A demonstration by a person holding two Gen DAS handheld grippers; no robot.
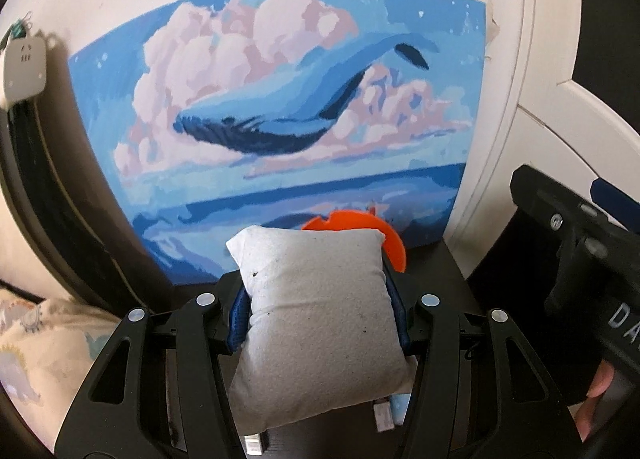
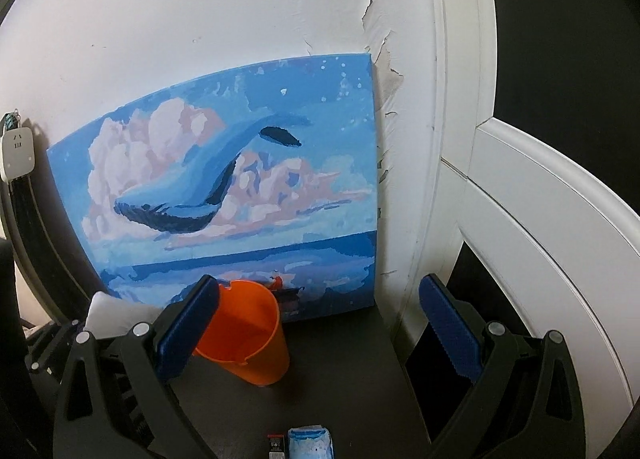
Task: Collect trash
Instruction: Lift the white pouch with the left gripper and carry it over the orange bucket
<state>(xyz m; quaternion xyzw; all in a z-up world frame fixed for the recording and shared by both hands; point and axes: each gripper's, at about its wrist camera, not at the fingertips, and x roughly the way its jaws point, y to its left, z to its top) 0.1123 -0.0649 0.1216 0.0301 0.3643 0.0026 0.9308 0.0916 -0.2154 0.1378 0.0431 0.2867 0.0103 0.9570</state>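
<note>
Your left gripper point(image 1: 320, 323) is clamped on the white pillow point(image 1: 320, 323), held above the dark table point(image 2: 340, 379). Your right gripper point(image 2: 320, 335) gapes wide, holding nothing, beside the orange cup point(image 2: 248, 335).

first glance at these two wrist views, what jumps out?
The big blue canvas painting of a whale among pink clouds leans against the peeling white wall at the back of the dark tabletop. The left gripper is clamped on a small grey-white fabric pillow. An orange plastic cup stands in front of the painting, beside the open right gripper.
</note>
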